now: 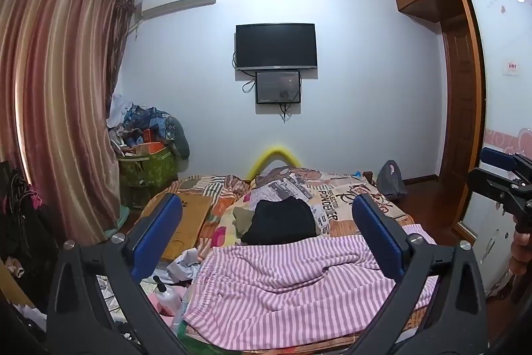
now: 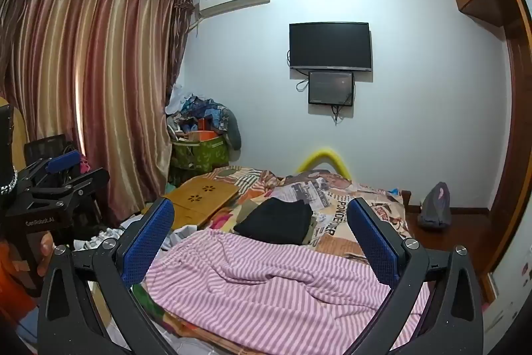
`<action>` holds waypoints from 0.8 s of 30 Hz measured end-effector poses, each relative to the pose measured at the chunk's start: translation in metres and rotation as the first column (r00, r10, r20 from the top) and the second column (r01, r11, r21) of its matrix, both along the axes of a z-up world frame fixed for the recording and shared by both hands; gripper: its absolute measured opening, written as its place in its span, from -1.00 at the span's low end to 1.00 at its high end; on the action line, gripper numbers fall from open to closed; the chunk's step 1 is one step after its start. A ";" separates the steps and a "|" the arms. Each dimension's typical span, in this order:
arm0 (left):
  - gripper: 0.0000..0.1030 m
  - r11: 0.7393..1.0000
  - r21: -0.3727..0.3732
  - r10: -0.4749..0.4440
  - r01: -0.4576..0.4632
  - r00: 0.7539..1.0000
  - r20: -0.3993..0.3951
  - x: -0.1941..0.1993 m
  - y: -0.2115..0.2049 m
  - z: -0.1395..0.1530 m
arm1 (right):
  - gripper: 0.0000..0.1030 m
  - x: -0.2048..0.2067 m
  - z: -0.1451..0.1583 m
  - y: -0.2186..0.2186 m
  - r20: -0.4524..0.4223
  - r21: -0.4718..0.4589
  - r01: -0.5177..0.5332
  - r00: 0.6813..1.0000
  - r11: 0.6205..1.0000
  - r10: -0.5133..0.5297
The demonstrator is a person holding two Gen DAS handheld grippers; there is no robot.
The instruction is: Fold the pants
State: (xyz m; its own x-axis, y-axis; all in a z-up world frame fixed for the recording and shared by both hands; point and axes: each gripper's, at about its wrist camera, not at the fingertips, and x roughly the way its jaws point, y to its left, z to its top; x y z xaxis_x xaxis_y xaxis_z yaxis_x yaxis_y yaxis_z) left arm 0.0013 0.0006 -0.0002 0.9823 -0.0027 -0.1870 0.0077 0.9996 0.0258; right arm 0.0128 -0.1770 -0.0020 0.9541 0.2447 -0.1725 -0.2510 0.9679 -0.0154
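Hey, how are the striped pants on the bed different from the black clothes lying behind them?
The striped pants are pink and white; the black clothes are plain dark. The striped pants lie spread out and rumpled, not yet folded, while the black clothes sit in a compact folded stack. The pants cover far more of the bed and lie nearer the cameras. Both rest on the patterned cover, untouched by either open tongs.

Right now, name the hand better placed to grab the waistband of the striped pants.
Left, probably. The elastic waistband lies on the pants' left edge, nearer the open left tool; the right tool faces mid-fabric.
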 end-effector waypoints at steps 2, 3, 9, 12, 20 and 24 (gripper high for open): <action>1.00 1.000 -0.006 -0.006 0.006 1.000 -0.012 0.001 0.001 0.000 | 0.99 0.000 0.000 0.000 0.000 0.000 -0.002 1.000 1.000 0.002; 1.00 1.000 0.004 -0.012 0.012 1.000 0.002 -0.002 -0.001 0.001 | 0.99 0.000 0.000 0.000 -0.001 0.001 -0.003 1.000 1.000 0.003; 1.00 1.000 0.008 -0.024 0.024 1.000 -0.016 -0.001 -0.004 0.003 | 0.99 0.003 -0.003 -0.001 -0.006 -0.003 0.001 1.000 1.000 -0.001; 1.00 1.000 0.008 -0.026 0.026 1.000 -0.016 0.000 -0.004 0.004 | 0.99 0.004 -0.006 -0.004 -0.006 -0.001 0.006 1.000 1.000 -0.006; 1.00 0.999 -0.006 -0.039 0.039 0.999 -0.022 0.005 -0.003 0.003 | 0.99 0.000 -0.001 -0.007 -0.028 -0.003 0.033 0.999 0.999 -0.034; 1.00 0.999 -0.008 -0.045 0.045 0.999 -0.028 0.009 -0.003 0.003 | 0.99 0.000 0.000 -0.007 -0.031 -0.011 0.041 0.999 0.999 -0.042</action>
State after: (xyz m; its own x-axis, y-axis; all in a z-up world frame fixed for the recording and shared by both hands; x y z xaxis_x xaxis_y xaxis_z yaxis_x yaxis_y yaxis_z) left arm 0.0101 -0.0028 0.0030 0.9755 -0.0483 -0.2146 0.0532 0.9984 0.0172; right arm 0.0130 -0.1837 -0.0018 0.9575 0.2030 -0.2048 -0.2110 0.9773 -0.0178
